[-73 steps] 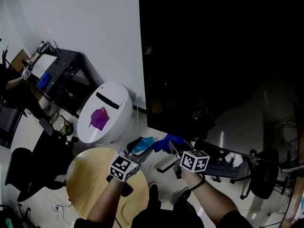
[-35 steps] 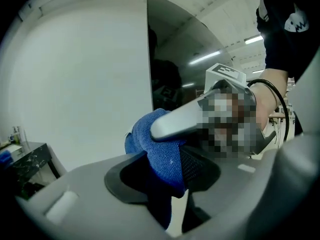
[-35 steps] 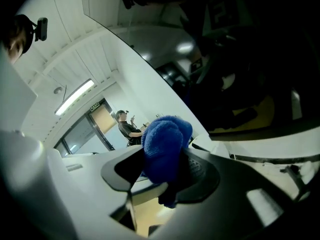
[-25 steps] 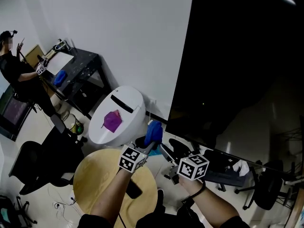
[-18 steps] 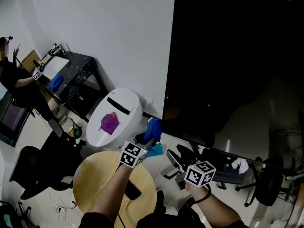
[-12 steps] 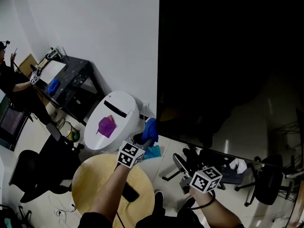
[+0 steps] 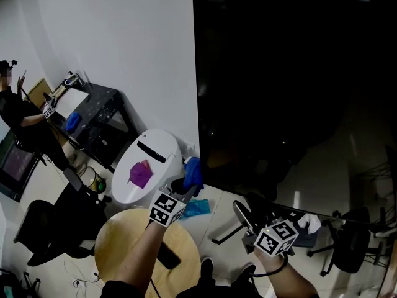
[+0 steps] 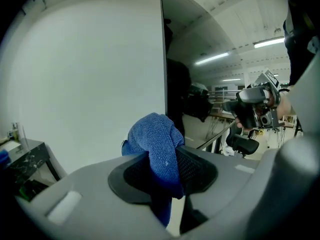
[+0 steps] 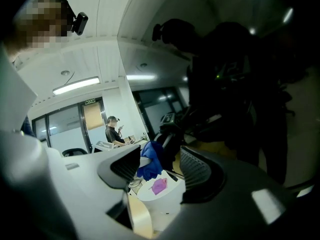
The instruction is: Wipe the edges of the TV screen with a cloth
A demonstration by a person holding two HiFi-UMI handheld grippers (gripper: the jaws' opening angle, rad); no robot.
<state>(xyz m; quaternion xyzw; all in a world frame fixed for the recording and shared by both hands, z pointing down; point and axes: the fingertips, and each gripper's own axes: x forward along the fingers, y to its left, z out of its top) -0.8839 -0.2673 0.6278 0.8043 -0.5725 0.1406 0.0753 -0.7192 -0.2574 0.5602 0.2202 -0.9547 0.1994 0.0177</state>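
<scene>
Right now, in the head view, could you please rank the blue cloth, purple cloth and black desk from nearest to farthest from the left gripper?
1. Blue cloth: clamped in the left gripper itself.
2. Purple cloth: to the left, on the white bin.
3. Black desk: farthest left, beyond the bin.

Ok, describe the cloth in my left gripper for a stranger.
At the lower left corner of the black TV screen, the left gripper clamps a dark blue terry cloth. Unlike the teal cloth on the floor below, it is held aloft.
</scene>
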